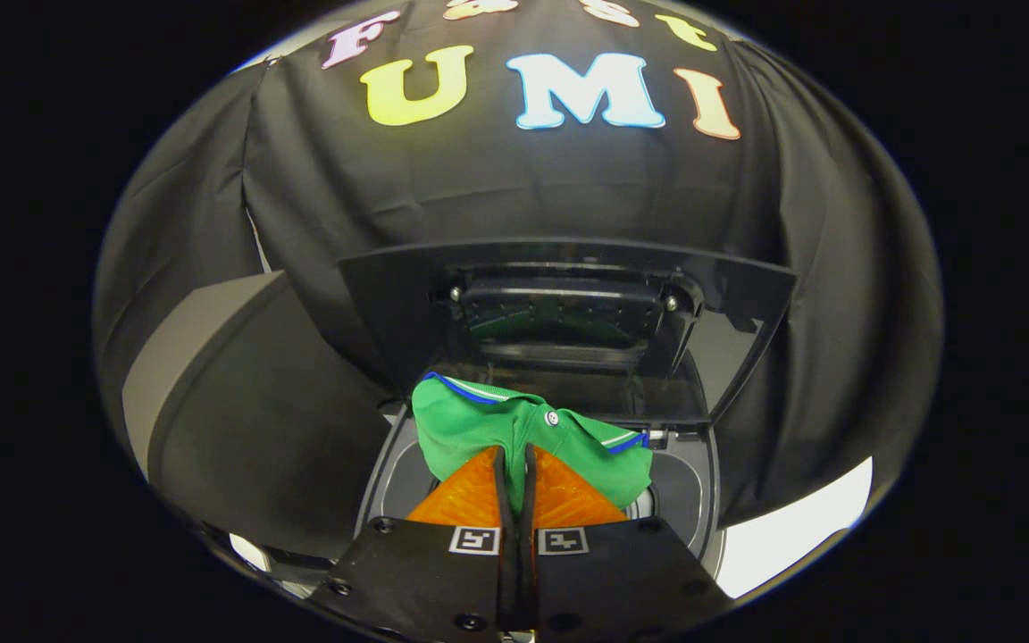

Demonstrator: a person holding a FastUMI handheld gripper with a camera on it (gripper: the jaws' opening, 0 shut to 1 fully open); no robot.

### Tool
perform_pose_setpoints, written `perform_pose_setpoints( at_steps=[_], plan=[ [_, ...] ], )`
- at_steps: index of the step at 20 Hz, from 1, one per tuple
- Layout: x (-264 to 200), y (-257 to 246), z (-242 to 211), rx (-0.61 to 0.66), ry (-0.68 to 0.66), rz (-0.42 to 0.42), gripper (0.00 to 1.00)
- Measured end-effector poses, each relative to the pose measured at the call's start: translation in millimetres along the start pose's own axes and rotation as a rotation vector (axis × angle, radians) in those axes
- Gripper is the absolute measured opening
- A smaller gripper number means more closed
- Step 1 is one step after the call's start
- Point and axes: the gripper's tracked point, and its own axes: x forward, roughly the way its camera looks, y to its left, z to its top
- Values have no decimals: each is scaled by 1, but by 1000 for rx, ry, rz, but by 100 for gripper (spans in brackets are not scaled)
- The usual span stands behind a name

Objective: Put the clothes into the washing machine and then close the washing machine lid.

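My gripper [515, 454] is shut on a green polo shirt [479, 424] with blue and white trim and a white button. The shirt bunches around and just beyond the fingertips, hanging over the round opening of the washing machine [689, 487]. The machine's dark lid [568, 313] stands raised upright beyond the shirt, its inner side facing me. The drum below is mostly hidden by the shirt and my fingers [470, 496].
Black cloth walls close in the booth behind and on both sides of the machine. A grey panel [184, 357] stands to the left of the machine. A pale floor patch [800, 527] shows to the right of it.
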Motion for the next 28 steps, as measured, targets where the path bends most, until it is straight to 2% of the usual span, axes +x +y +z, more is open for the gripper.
perform_pose_setpoints(
  at_steps=[6,12,25,28],
  plan=[
    [34,-13,-34,16,77,-58,2],
    [62,-32,-64,86,165,-107,2],
    [69,-42,-91,129,235,-127,2],
    [58,-43,-83,158,223,-141,74]
  ],
)
